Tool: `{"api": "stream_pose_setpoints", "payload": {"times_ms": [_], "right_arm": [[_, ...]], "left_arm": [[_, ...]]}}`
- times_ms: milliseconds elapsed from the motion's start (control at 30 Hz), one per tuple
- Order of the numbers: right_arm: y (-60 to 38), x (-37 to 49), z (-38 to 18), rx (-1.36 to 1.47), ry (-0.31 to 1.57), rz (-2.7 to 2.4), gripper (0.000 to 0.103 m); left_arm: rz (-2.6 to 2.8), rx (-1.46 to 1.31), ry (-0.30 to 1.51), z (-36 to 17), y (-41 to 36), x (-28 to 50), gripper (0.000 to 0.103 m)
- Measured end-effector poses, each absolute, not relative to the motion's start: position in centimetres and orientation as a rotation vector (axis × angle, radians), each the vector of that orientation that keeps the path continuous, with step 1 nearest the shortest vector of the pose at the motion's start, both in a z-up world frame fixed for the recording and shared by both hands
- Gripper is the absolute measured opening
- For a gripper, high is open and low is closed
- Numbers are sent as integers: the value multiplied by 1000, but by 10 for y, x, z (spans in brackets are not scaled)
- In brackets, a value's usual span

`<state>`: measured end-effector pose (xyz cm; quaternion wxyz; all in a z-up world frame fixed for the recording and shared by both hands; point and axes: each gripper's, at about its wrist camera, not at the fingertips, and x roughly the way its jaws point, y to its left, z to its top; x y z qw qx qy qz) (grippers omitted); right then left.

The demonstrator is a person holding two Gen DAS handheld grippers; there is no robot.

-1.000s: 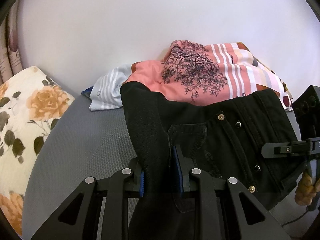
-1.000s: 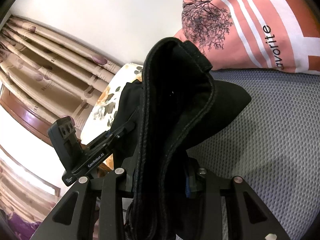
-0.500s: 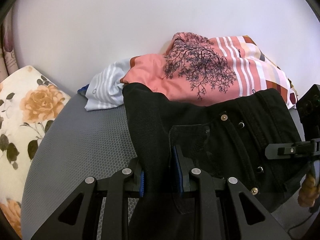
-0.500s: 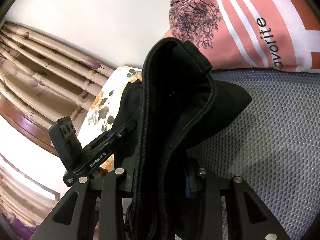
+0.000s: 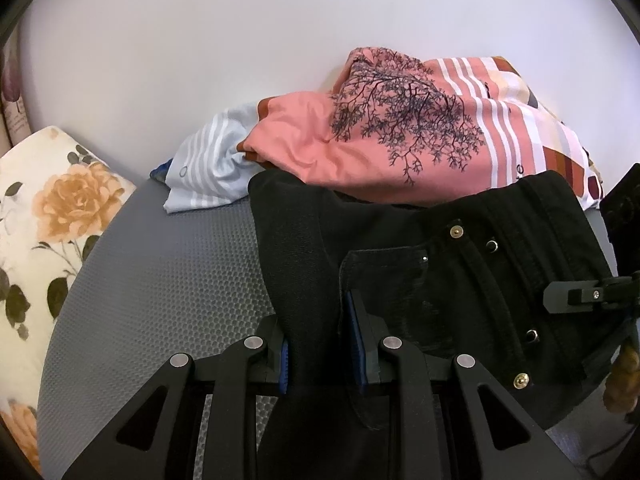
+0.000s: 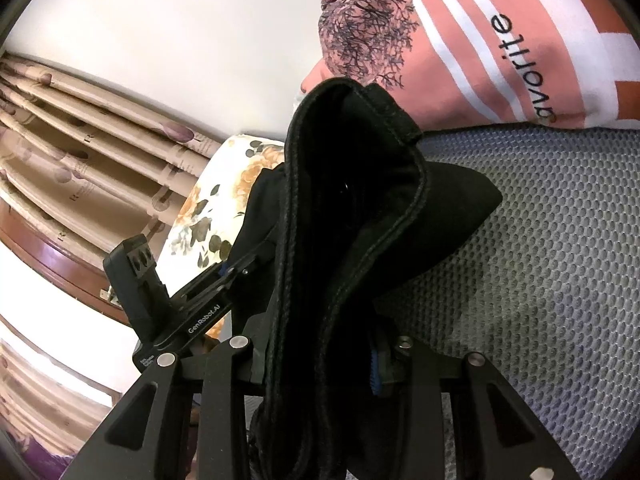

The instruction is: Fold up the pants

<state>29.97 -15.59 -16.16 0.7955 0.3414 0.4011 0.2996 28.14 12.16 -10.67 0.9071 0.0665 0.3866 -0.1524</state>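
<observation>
Black denim: the pants (image 5: 460, 280) fill the middle of the left wrist view, waistband end spread out ahead of the left gripper, studs and buttons catching the light
Left gripper (image 5: 320, 344): clamped on a fold of the pants, blue pads pressing the cloth from both sides, the fabric rising straight up out of the jaws and fanning away to the right
Right gripper (image 6: 320, 364): also gripping the pants (image 6: 352, 240), a thick bunch of seam and waistband wedged between its fingers and standing up tall in front of the lens
Where the pants sit: stretched between the two grippers, the far edge draped over the lower edge of the pink shirt, the rest hanging just above or on the grey mat, I cannot tell which
Grey mat (image 5: 168, 288): honeycomb-textured, open to the left of the pants and, in the right wrist view, open to the right of them
Pink shirt (image 5: 400, 144): heaped at the back against the pale wall, tree print on top, white stripes and lettering down its side, touching the far edge of the pants
Striped cloth (image 5: 212, 172): pale blue and white, tucked beside the pink shirt on its left
Floral pillow (image 5: 52, 216): off to the left edge of the mat, well apart from the pants
Curtain (image 6: 92, 140): beige pleats, visible beyond the left gripper in the right wrist view
</observation>
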Motion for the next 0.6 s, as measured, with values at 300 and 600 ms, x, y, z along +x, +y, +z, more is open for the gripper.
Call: {"api": "stream_pose_setpoints", "payload": {"times_ms": [300, 600], "right_arm": [[-166, 292, -170, 749, 864, 627, 32], [-176, 288, -184, 771, 885, 605, 32]], "left_arm": [[-310, 128, 807, -117, 124, 284, 25], [-304, 119, 818, -127, 128, 288, 27]]}}
